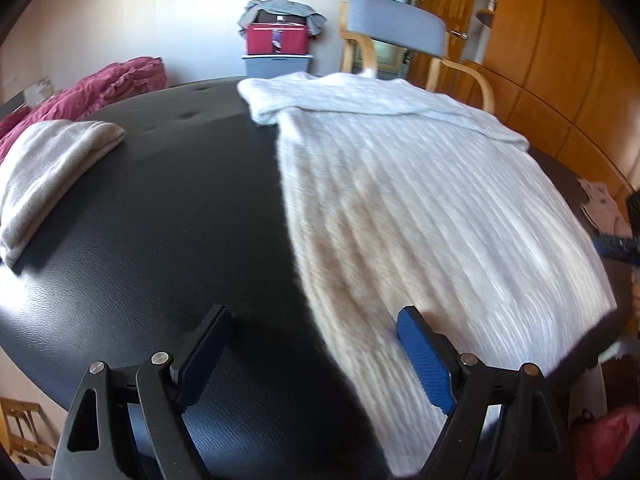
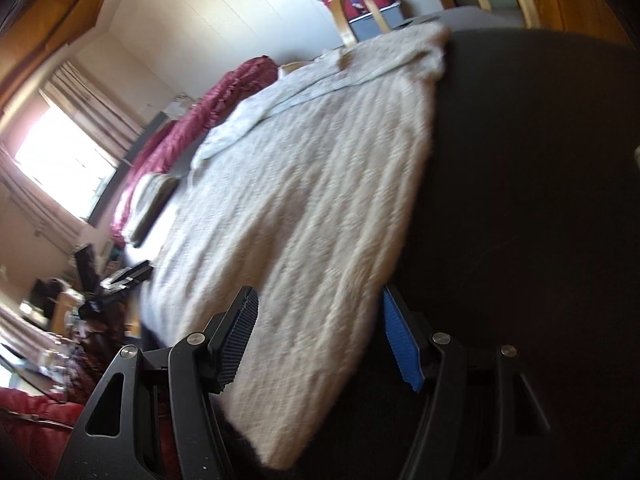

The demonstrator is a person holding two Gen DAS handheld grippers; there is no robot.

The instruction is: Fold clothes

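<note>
- One cream knitted sweater (image 1: 420,200) lies spread flat on the right half of the dark round table (image 1: 180,208), its hem toward you and its sleeves folded across the far end.
- Your left gripper (image 1: 316,344) hangs released over the sweater's near left edge, jaws wide, one over bare table and one over the knit, nothing gripped.
- Your right gripper (image 2: 320,332) is likewise released, jaws wide apart above the sweater's near right edge; no fabric is pinched between them.
- Judging by the thick ribbed knit, the sweater will be soft, limp and fairly heavy for cloth: expect it to sag and stretch from any single pinch point, and to drag on the table more than slide.
- It is not fragile, though a jaw could snag the loose loops.
- The sensible hold is at the two near hem corners, one per gripper, with a deep bite through both layers so the bulk lifts evenly.
- Count on the table: one spread sweater and one folded beige garment (image 1: 48,172) at the far left.
- Beyond it: one crumpled red blanket (image 1: 92,88), one wooden chair (image 1: 396,28) with a grey back, one red box (image 1: 278,38) on a grey bin against the far wall.
- A person's hand at the far right edge of the left view is too blurred to describe.
</note>
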